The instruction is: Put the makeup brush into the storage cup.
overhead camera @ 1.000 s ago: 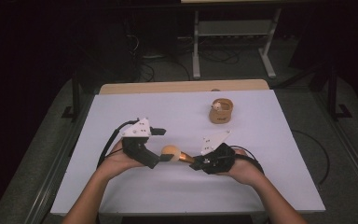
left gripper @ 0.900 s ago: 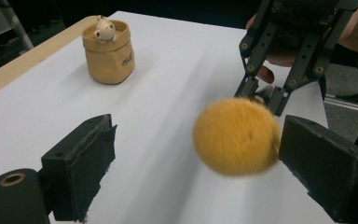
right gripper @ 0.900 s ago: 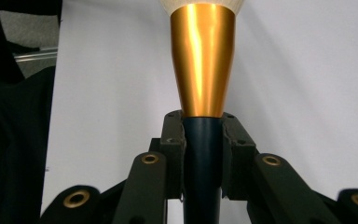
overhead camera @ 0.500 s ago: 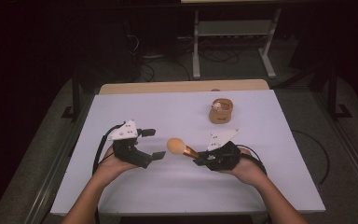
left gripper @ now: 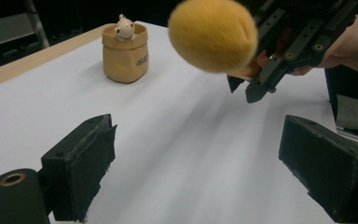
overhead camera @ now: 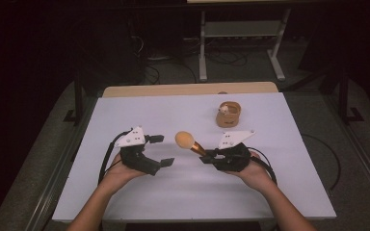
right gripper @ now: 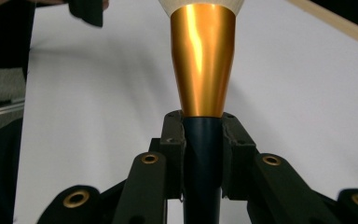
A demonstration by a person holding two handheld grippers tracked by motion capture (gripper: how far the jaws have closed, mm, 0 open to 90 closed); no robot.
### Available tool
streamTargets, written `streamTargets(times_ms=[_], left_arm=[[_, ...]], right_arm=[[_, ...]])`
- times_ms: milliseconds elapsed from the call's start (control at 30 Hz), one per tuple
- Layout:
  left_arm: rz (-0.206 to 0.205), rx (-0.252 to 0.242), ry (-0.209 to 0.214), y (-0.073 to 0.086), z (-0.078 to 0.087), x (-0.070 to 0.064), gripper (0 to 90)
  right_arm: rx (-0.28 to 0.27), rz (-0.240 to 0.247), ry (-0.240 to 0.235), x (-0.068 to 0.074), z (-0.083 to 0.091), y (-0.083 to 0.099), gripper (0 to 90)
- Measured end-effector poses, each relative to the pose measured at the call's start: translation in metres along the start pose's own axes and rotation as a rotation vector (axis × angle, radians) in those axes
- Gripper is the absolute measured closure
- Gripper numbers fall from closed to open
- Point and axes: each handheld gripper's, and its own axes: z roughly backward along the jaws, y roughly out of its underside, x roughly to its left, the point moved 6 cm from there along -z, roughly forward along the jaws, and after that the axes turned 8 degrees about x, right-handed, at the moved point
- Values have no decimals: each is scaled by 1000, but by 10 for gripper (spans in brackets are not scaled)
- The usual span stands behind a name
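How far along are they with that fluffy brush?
Done: the brush is off the table, clamped by its dark handle in the right gripper. In hand: it is held in the air beside the open left gripper. Left, probably: getting it to the small tan pot, which holds no brush.

The brush (overhead camera: 189,142) has a big, round, fluffy orange head, a shiny gold neck and a dark handle. Its handle is pinched tight between the fingers (right gripper: 172,140) of the right gripper (overhead camera: 211,156), and the fluffy head sticks out past their tips, up off the table. The head is just beyond the wide-apart fingers (left gripper: 81,161) of the left gripper (overhead camera: 161,150), not touching them.
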Motion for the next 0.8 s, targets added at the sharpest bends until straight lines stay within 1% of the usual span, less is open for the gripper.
streamTargets(times_ms=[33,67,133,167,367,433,500,567,633,700,767,800], left_arm=[[0,0,0,0,0,0,101],[9,-14,13,-1,-3,-3,101],[15,-26,22,-1,-5,-5,101],[18,-23,25,-1,-6,-7,101],[26,-41,24,-3,-10,-10,103],[34,-48,34,-3,-12,-10,103],[43,-51,38,-3,-14,-12,104],[37,-44,41,-2,-15,-13,106],[42,-56,47,-4,-17,-15,114],[46,-64,47,-5,-17,-16,127],[45,-70,52,-6,-17,-16,133],[52,-69,53,-6,-17,-16,135]], right_arm=[[-7,-4,2,0,0,0,731],[-7,-4,2,0,0,0,732],[-30,-18,13,-1,2,-2,731],[-37,-20,15,-1,2,-2,731],[-62,-33,19,-1,1,-5,731],[-72,-39,26,-1,-1,-5,731],[-80,-40,29,-1,-1,-6,731],[-81,-44,28,0,-1,-7,732],[-93,-43,36,-1,-2,-8,732],[-103,-51,31,1,-3,-9,731],[-104,-34,38,1,-5,-10,731],[-102,-39,33,2,-6,-10,731]])
